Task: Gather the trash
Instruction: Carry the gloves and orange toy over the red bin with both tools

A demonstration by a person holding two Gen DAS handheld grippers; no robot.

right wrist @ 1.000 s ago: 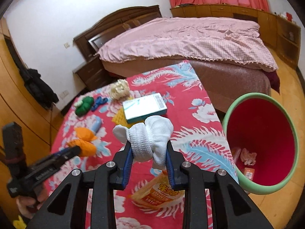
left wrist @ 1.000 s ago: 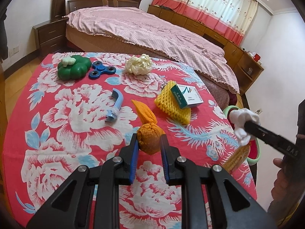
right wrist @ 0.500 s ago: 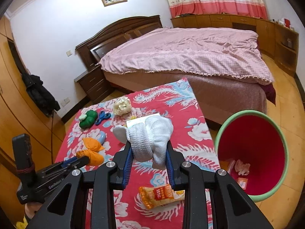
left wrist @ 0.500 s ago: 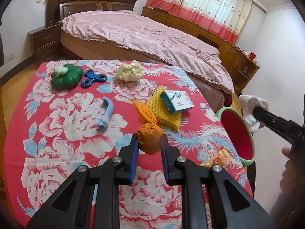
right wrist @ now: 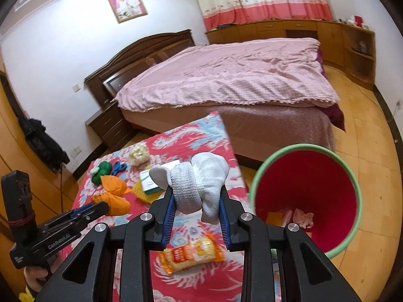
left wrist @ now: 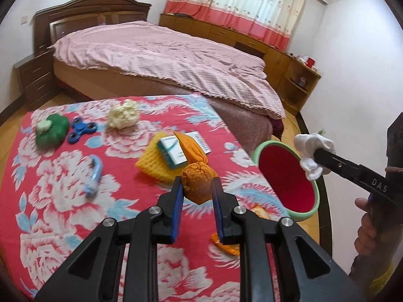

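Orange bundle clamped in left tool, white sock in right tool

Left claw angled downward, jaws clamped on an orange wad. Right claw likewise tilted down, jaws pinching a white sock. A hand grips the right claw's handle.

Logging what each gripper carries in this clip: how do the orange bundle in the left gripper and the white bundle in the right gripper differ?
The orange bundle is a smooth, knotted orange cloth with a loose tail; the white bundle is ribbed white knit, rolled up. The left gripper holds the orange bundle over the flowered tablecloth; the right gripper holds the white bundle nearer the red bin. Both are soft, clamped and lifted.
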